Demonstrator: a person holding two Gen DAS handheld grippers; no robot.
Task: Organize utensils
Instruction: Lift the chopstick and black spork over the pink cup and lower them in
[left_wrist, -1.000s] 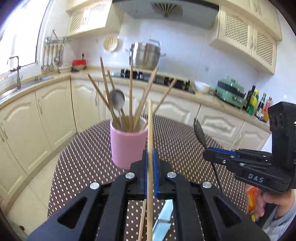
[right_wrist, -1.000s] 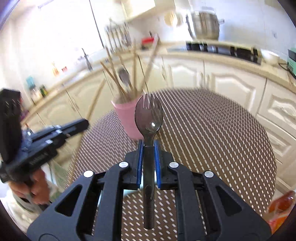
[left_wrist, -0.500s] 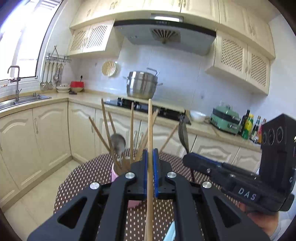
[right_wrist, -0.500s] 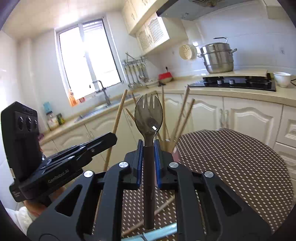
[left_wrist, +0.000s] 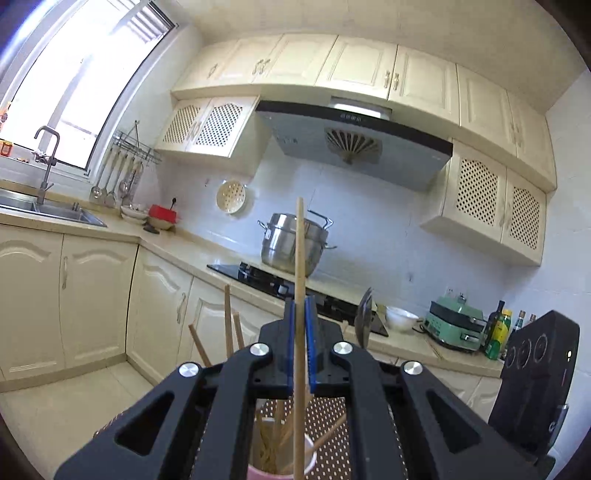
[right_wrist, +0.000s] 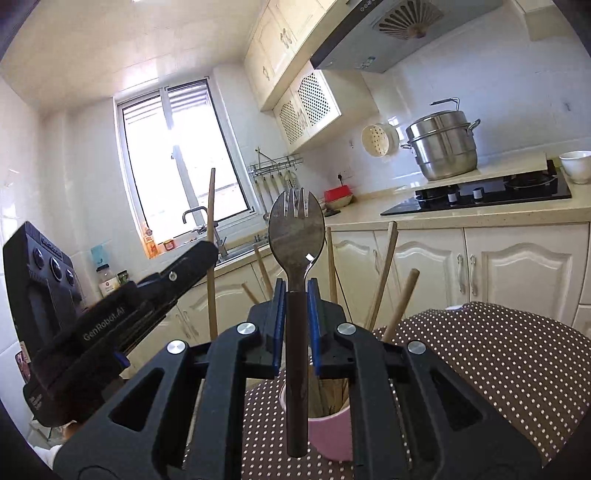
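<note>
My left tongs (left_wrist: 300, 345) are clamped on a single wooden chopstick (left_wrist: 299, 266), which stands upright between the blue pads and rises well above them, its tip in line with the steel pot (left_wrist: 293, 243) on the far counter. My right tongs (right_wrist: 295, 325) are clamped on the dark handle of a spork (right_wrist: 296, 236), held upright with the tines on top and the handle hanging down below the pads. Under both sets of tongs sits the pink cup (right_wrist: 328, 432), standing on the bench (right_wrist: 498, 362) with its brown, white-dotted cloth; from the left wrist view I see only a bit of the cup's rim and inside through the frame of the tongs. Several more chopsticks (right_wrist: 384, 273) stand in the cup and fan outward, their tops leaning apart above the rim. In the right wrist view the left tongs come in from the left side, near the cup and just beside my spork, with their chopstick sticking straight up. In the left wrist view the body of the right gripper shows at the right edge, and the spork appears edge-on just beside my pads.
</note>
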